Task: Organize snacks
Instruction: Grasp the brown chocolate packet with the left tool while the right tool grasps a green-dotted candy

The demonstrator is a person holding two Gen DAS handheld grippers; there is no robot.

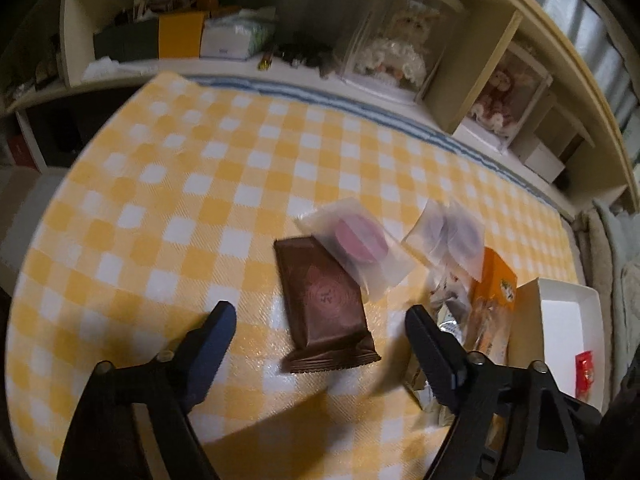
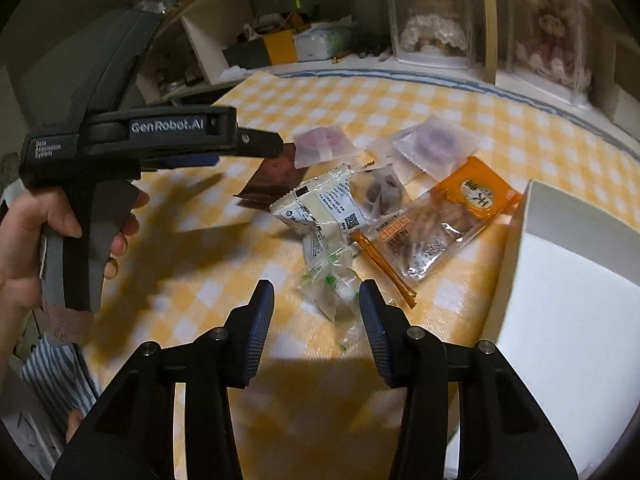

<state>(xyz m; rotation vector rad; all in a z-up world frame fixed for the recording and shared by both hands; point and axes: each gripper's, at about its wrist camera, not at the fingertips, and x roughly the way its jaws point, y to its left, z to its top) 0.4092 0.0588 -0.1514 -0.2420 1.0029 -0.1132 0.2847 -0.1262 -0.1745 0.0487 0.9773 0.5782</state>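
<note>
Snacks: loose pile on yellow-check cloth (image 1: pixel 160 168), all lying flat, none gripped.
Left gripper (image 1: pixel 320 318): mine; jaws wide apart, nothing pressed betw. pads.
Brown pack (image 1: pixel 326 304): lies betw. my left fingers, nearer the far tips, seam end toward me; clear of both pads.
Pink-disc pouch (image 1: pixel 358 246): frosted; overlaps far corner of brown pack, beyond left fingertips.
Dark-disc pouches (image 1: pixel 448 236): two frosted ones overlapping, to the right of pink-disc pouch.
Right gripper (image 2: pixel 317 296): mine; jaws at a narrower gap, not clamped.
Clear wrapper (image 2: pixel 334 286): crinkled, green specks; sits betw. my right fingertips; contact w/ pads cannot be told.
White sachet (image 2: pixel 320 204): printed, QR code; just beyond clear wrapper, touching it.
Orange pack (image 2: pixel 444 216): clear window w/ brown pieces; right of sachet, orange end near box corner.
White box (image 2: pixel 520 216): open; at right edge of cloth, wall just beside orange pack.
Left hand (image 2: pixel 28 236): seen from right wrist view, wrapped round grip of left tool, whose nose points at brown pack.
Shelf (image 1: pixel 480 44): behind cloth; holds boxes and dolls in clear cases.
</note>
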